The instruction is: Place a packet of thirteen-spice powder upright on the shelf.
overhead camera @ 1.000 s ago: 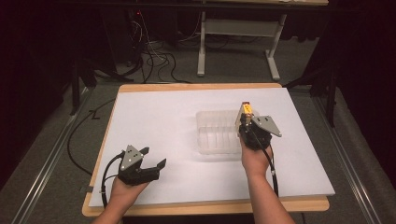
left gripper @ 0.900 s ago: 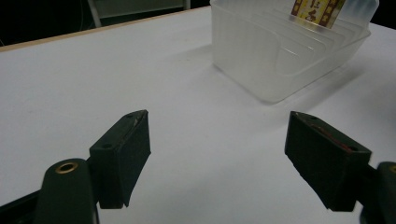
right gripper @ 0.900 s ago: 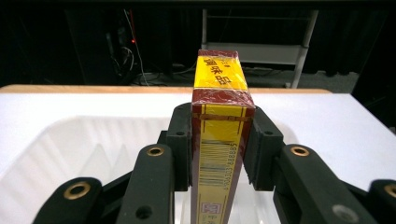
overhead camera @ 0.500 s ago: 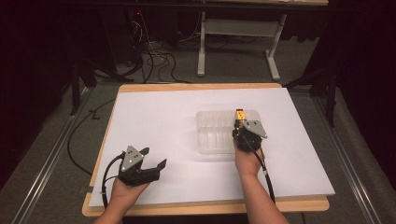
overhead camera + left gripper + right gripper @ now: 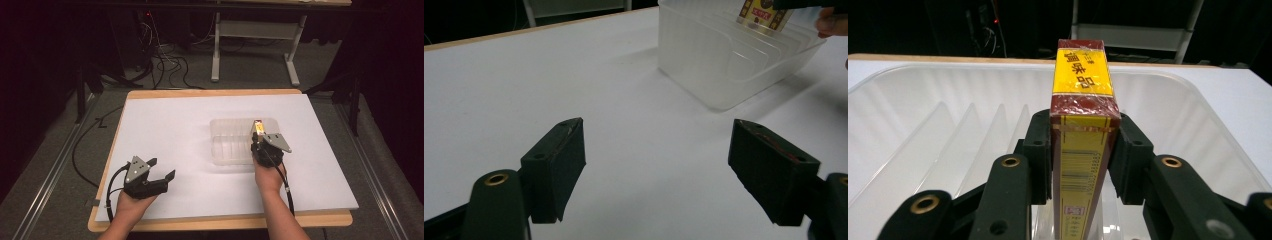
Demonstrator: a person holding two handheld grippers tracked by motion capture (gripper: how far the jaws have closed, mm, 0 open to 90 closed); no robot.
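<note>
The yellow and red box (image 5: 1081, 125) is now lower and nearer to the person, over the right end of the clear ribbed tray (image 5: 230, 145). The right gripper (image 5: 261, 145) clamps it on both sides. The left gripper (image 5: 669, 170) has not moved; its fingers (image 5: 556, 165) gape wide over the white table (image 5: 170, 130).

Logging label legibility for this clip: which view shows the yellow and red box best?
The right gripper view: the yellow and red box is close up, clamped in the right hand-held gripper, its print and barcode legible. The high view shows it as a speck above the clear bin; the left gripper view catches one corner.
</note>
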